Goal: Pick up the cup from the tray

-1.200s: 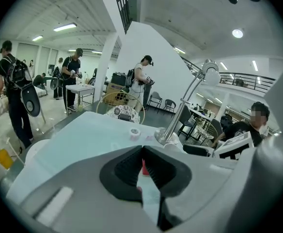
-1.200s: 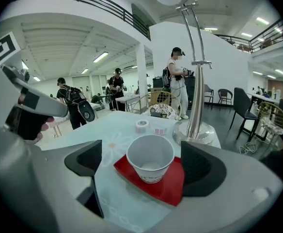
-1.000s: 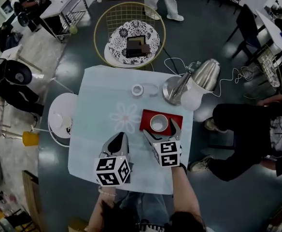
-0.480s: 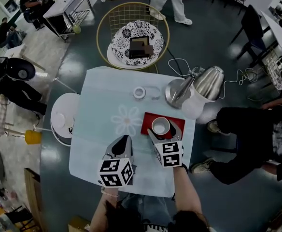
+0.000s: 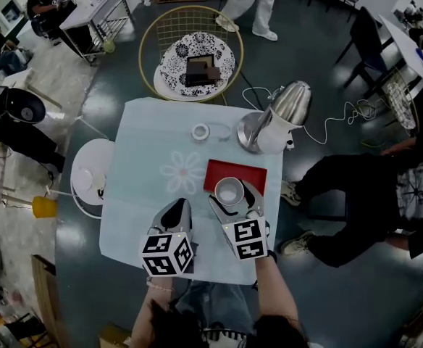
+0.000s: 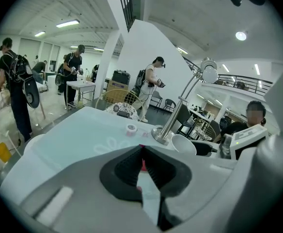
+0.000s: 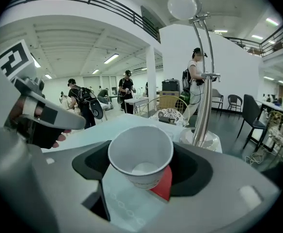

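A white paper cup hangs just above the near edge of the red tray, with my right gripper shut on its sides. Those jaws have just been closing with the cup between them. In the right gripper view the empty cup stands upright between the dark pads of my right gripper, and a corner of the tray shows below it. My left gripper rests shut over the pale blue tablecloth, left of the cup. The left gripper holds nothing in its own view.
A chrome desk lamp stands behind the tray, its cable trailing right. A roll of tape lies at the back of the table. A white stool is left, a wire chair behind, a seated person right.
The right jaws, open around the cup on the tray a second ago, have closed on it. The cup has risen off the tray and come nearer. The left gripper stayed put.
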